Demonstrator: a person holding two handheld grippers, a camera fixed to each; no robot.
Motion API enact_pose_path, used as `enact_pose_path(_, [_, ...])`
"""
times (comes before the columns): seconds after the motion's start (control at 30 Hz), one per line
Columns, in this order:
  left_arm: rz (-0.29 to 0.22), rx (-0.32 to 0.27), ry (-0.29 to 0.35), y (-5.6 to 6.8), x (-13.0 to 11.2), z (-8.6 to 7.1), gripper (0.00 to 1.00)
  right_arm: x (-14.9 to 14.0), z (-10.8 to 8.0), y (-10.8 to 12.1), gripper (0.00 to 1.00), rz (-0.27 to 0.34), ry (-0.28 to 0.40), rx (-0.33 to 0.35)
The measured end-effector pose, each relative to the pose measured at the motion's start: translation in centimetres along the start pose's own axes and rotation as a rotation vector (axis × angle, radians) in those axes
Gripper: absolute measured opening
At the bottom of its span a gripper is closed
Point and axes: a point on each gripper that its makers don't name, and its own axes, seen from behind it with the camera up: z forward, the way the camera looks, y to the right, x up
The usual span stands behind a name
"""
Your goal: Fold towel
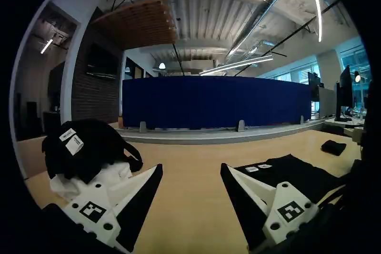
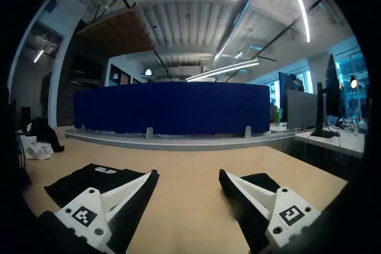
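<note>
Holding the left claw wide apart and empty, white wedge fingers faced with black pads. Holding the right claw likewise, gripping nothing. Hovering over a smooth pale-wood tabletop. Flanking a flat, matte black towel lying between both claws. Facing bare wood running to a blue partition, a rumpled black-and-white cloth heap sitting far left.

Tongs spread, black towel on table
</note>
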Motion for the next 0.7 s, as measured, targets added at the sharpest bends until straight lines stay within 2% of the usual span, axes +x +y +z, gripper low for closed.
enact_pose_path(0.1, [0.002,-0.009,-0.001,0.3,0.4,0.0,0.89,0.5,0.0,0.1,1.0,0.002,-0.007,-0.005])
enact_pose_path(0.2, [0.007,-0.022,-0.001,0.8,1.6,-0.1,0.89,2.6,-0.2,0.1,0.99,0.005,0.006,-0.009])
enact_pose_path(0.3, [0.011,-0.032,0.013,1.0,4.1,-0.1,0.89,5.1,-0.3,0.0,1.0,0.008,0.022,-0.013])
enact_pose_path(0.7, [0.019,-0.029,0.025,1.4,15.9,-0.7,0.9,16.2,-1.2,0.1,1.0,-0.006,0.014,-0.02])
